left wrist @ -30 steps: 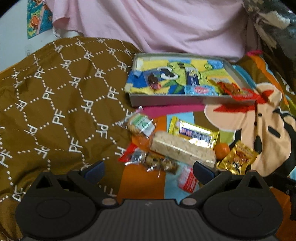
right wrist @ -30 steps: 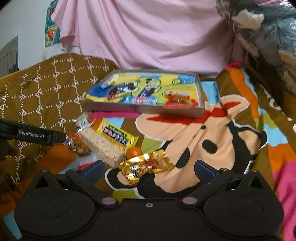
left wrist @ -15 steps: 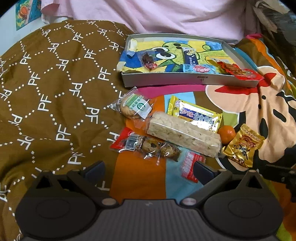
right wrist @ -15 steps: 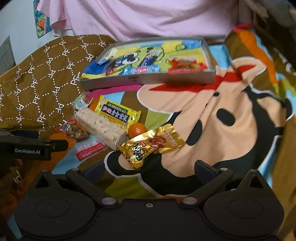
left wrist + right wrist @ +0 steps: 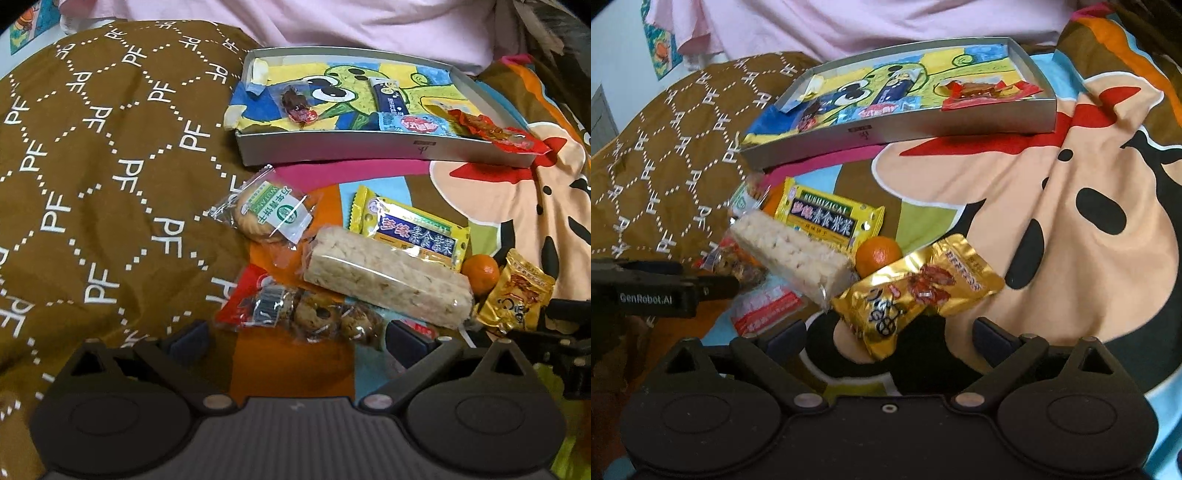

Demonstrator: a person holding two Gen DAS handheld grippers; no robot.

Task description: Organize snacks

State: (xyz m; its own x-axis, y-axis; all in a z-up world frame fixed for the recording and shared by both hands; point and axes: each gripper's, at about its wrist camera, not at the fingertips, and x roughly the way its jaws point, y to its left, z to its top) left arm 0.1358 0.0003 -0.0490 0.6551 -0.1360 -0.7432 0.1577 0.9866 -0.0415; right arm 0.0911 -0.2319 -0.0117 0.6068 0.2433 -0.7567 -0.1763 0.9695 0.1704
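Both wrist views angled down, close over snack pile (image 5: 369, 266) (shared, tray (image 5: 923, 129) beyond).

**Gold packet between closing fingers**

At bottom centre, right gripper (image 5: 888, 334) with jaws wide but closing; gold foil packet (image 5: 916, 291) lying between the fingers (image 5: 783, 332), not yet pressed. Just above it, a small orange (image 5: 878, 254). Left of centre, a pale rice bar (image 5: 794, 254) touching a yellow wrapped snack (image 5: 831, 218). Lower left, a red-and-white sachet (image 5: 764, 306). At the left edge, the other gripper (image 5: 661, 291). Across the top, a shallow grey tray (image 5: 905, 127) already holding several snacks, resting on a cartoon-print bedspread (image 5: 1052, 206).
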